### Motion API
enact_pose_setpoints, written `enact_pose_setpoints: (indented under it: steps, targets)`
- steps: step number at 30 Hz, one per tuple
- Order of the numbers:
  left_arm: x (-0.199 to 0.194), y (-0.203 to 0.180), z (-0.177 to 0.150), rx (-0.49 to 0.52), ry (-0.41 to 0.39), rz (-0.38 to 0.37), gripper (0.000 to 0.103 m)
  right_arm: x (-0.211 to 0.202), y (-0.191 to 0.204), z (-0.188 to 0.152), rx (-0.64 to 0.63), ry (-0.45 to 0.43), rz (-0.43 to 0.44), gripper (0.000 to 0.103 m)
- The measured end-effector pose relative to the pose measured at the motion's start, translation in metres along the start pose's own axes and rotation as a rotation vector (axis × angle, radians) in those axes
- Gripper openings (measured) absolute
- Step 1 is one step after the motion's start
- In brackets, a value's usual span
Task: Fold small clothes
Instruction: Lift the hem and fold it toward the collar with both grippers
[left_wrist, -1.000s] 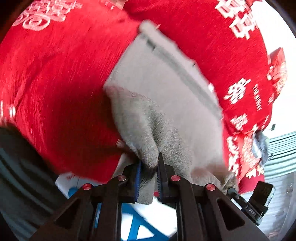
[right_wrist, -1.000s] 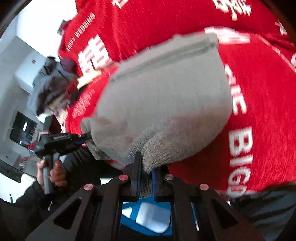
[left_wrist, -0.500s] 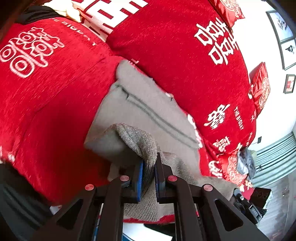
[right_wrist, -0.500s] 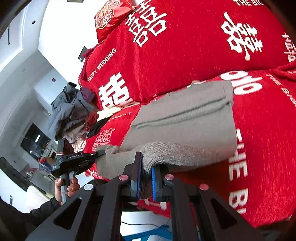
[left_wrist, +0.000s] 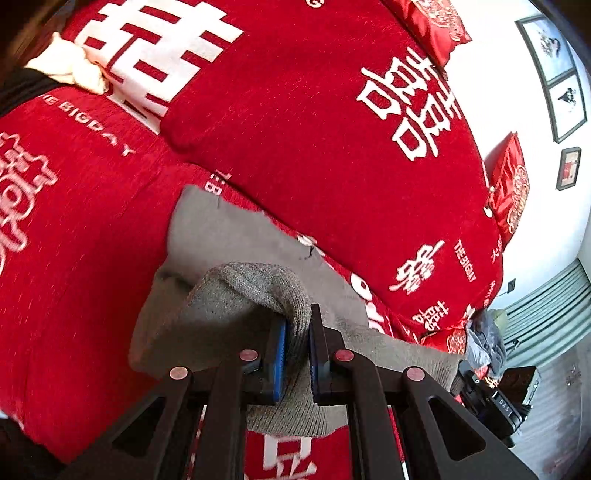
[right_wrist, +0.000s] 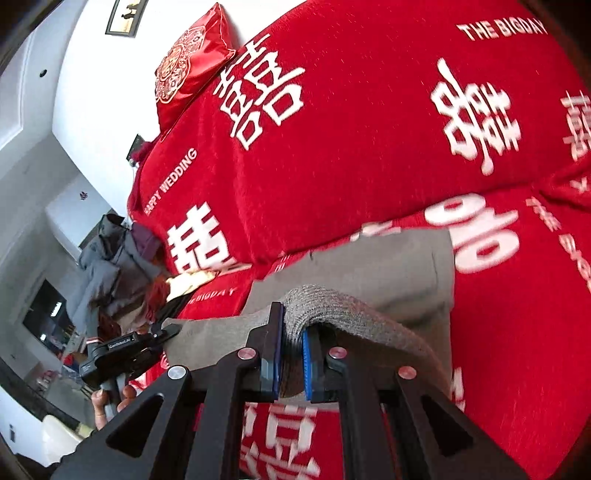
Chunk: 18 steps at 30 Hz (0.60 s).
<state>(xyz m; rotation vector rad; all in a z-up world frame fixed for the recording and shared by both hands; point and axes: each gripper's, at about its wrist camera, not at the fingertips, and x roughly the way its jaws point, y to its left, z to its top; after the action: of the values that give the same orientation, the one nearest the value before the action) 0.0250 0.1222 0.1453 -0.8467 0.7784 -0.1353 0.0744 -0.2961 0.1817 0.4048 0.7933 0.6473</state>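
A small grey knitted garment (left_wrist: 229, 243) lies on a red sofa seat (left_wrist: 74, 236). My left gripper (left_wrist: 295, 328) is shut on one knitted edge of it and holds that edge lifted over the flat part. My right gripper (right_wrist: 291, 332) is shut on the other end of the same edge of the grey garment (right_wrist: 388, 266), also lifted. The fabric hangs stretched between the two grippers. The right gripper shows at the lower right of the left wrist view (left_wrist: 491, 402), and the left gripper at the lower left of the right wrist view (right_wrist: 122, 350).
Red back cushions (left_wrist: 332, 129) with white characters stand behind the seat. A cream cloth (left_wrist: 66, 70) lies at the seat's left end. A pile of grey clothes (right_wrist: 107, 262) sits at one end of the sofa. Red pillows (right_wrist: 188, 62) rest on top.
Both grippers have drawn back and lifted, carrying the knitted edge up and over the flat part of the garment. More of the sofa back has come into view.
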Motion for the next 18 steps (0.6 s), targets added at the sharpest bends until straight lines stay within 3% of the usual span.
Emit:
enact_pose_setpoints:
  steps: [5, 12, 18]
  targets:
    - [0.042, -0.007, 0.038, 0.029, 0.02, 0.041, 0.011, 0.038, -0.005, 0.041, 0.005, 0.009, -0.031, 0.01]
    - [0.119, 0.007, 0.087, -0.004, 0.054, 0.114, 0.011, 0.126, -0.04, 0.093, 0.051, 0.078, -0.113, 0.01]
    - [0.187, 0.044, 0.1, -0.063, 0.133, 0.197, 0.012, 0.204, -0.095, 0.099, 0.114, 0.201, -0.212, 0.01]
